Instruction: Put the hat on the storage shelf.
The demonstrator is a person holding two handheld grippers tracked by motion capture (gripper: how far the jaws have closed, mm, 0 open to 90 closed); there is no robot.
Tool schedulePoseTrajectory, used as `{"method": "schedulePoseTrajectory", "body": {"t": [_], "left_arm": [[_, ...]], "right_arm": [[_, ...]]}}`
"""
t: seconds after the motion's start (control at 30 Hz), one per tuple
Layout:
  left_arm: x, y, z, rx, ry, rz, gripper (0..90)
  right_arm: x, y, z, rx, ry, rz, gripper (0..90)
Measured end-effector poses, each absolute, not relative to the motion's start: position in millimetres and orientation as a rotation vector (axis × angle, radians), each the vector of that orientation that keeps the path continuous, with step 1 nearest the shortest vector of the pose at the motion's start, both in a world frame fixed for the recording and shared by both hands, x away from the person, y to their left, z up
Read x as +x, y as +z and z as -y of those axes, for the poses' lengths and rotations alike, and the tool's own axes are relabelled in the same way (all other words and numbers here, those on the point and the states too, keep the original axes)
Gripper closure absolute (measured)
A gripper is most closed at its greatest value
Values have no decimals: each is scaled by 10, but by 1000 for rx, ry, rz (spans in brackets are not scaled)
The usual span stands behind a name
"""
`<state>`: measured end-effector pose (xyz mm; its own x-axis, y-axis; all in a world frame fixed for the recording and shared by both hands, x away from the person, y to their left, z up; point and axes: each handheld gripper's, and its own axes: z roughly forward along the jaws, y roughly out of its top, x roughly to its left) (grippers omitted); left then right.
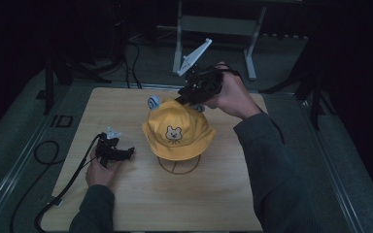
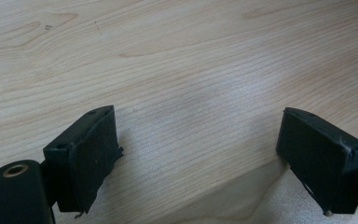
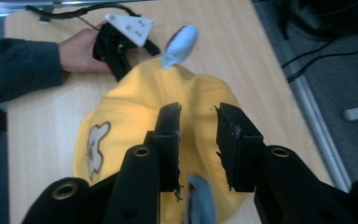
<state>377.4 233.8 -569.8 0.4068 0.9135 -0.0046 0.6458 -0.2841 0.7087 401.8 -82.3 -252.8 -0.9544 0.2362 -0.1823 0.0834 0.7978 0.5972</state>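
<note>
Wood table (image 1: pixel 126 204) – yellow hat (image 1: pixel 178 132) sits mid-table on wire stand (image 1: pixel 178 166). Right gripper (image 3: pixel 196 122) over hat top, fingers part open, holding nothing. Left gripper (image 2: pixel 196 154) rests wide open, empty. Pinch crown gently – miss blue ears (image 3: pixel 181 45).

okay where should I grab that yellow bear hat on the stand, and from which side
Probably pinch the soft crown of the yellow fabric bucket hat from above and behind, near its two pale blue ears. It sits upright on a wire stand, so lifting straight up should free it. The right gripper hangs there, jaws apart.
</note>
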Motion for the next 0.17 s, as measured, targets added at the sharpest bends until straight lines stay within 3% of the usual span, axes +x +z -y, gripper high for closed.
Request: {"method": "schedulePoseTrajectory", "body": {"t": [0.17], "left_arm": [[3774,-5698,-2338,2031,544,-1322,125]], "right_arm": [[3966,-2426,1009,281,887,-2688,640]]}}
